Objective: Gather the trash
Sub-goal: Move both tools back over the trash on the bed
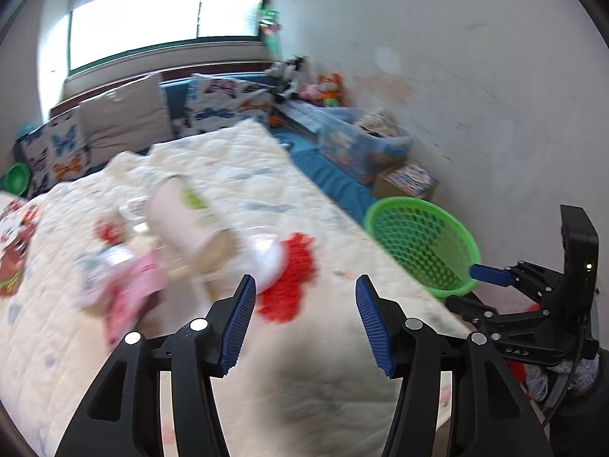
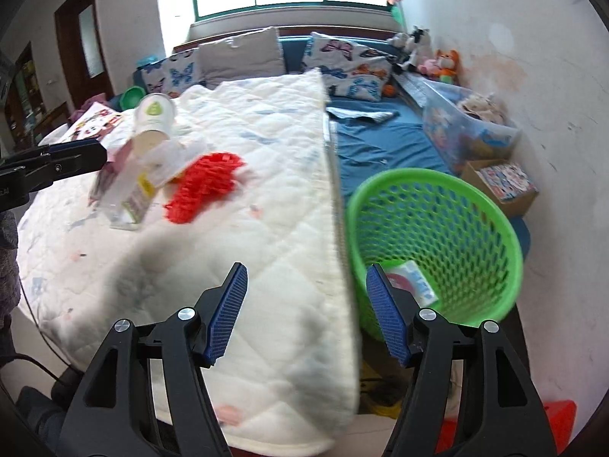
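Note:
A pile of trash lies on the white quilt (image 1: 236, 175): a paper cup (image 1: 182, 221) on its side, a clear plastic cup (image 1: 266, 257), a red frilly piece (image 1: 291, 282) and pink wrappers (image 1: 131, 285). The cup (image 2: 152, 122), the red piece (image 2: 205, 186) and a small carton (image 2: 133, 198) also show in the right wrist view. My left gripper (image 1: 304, 323) is open and empty just short of the pile. My right gripper (image 2: 304, 312) is open and empty over the quilt's edge, beside the green mesh basket (image 2: 475, 205). A wrapper (image 2: 411, 280) lies in the basket.
The green basket (image 1: 422, 243) stands off the quilt's right edge on a blue sheet (image 2: 380, 141). Pillows (image 2: 239, 57), a clear toy bin (image 2: 464, 125), a cardboard box (image 2: 502, 182) and stuffed toys (image 2: 441, 63) line the back and right wall. A red object (image 2: 559, 419) lies on the floor.

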